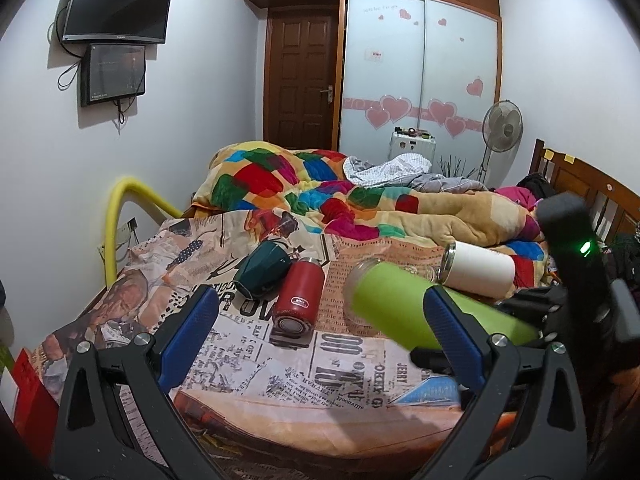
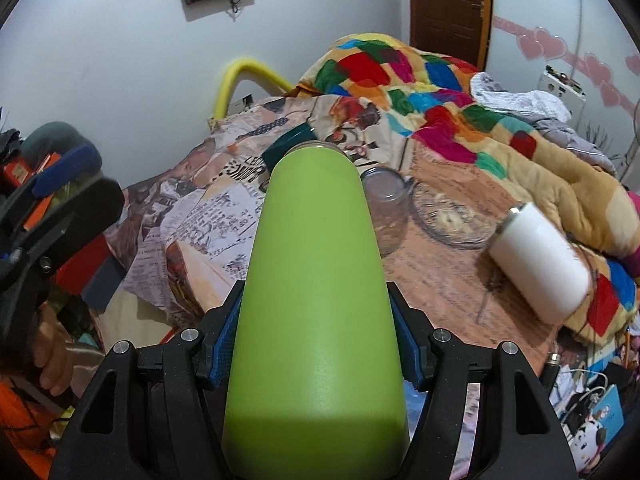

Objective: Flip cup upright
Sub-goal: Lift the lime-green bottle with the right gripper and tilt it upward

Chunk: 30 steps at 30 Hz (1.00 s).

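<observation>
One green cup (image 2: pixel 316 300) pinched between blue pads of right tongs (image 2: pixel 316 344), filling centre of right wrist frame, lifted above newspaper-print bed sheet (image 1: pixel 280 360). Long axis runs straight ahead from tongs, steel-rimmed mouth at far end, base nearest camera; lies near horizontal, not yet upright. Left tongs (image 1: pixel 320 320) spread wide, empty, lower centre of left frame; cup crosses its right side. Right arm has it; judged next need: swing mouth end upward. Red flask (image 1: pixel 298 304), white tumbler (image 1: pixel 478 266), glass jar (image 2: pixel 386 212) lie beyond.
</observation>
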Available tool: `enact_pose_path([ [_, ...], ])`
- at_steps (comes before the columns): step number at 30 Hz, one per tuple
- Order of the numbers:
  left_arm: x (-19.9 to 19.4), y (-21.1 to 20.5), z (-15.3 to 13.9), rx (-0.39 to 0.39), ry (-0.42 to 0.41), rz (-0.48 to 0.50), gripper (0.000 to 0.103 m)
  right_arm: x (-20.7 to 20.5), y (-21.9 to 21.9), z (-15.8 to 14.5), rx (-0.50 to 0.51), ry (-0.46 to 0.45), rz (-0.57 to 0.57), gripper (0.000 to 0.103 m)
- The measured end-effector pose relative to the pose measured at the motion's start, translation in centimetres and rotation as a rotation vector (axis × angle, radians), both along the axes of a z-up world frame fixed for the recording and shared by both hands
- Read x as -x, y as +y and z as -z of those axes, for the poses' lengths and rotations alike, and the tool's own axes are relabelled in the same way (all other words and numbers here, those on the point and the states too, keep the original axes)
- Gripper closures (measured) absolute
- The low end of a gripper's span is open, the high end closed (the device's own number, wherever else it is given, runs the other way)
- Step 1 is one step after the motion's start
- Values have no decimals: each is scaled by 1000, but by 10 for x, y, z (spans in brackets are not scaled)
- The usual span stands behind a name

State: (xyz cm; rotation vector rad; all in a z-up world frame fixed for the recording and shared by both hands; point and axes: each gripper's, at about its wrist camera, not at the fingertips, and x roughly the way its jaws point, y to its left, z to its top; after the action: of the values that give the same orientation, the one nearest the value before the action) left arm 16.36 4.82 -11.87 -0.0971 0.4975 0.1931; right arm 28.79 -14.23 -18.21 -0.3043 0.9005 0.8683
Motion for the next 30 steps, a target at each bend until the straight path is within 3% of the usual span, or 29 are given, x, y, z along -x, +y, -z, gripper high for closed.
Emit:
enact_pose_path([
  [11, -12, 9, 25, 5, 70, -14, 0, 1, 20, 58, 100, 58, -27, 41],
  [21, -28, 12, 55, 17, 147, 7, 1, -1, 16, 78, 127, 51, -25, 41],
  [30, -37, 11, 79, 31, 233, 15, 5, -2, 17, 101, 179, 118, -24, 41],
])
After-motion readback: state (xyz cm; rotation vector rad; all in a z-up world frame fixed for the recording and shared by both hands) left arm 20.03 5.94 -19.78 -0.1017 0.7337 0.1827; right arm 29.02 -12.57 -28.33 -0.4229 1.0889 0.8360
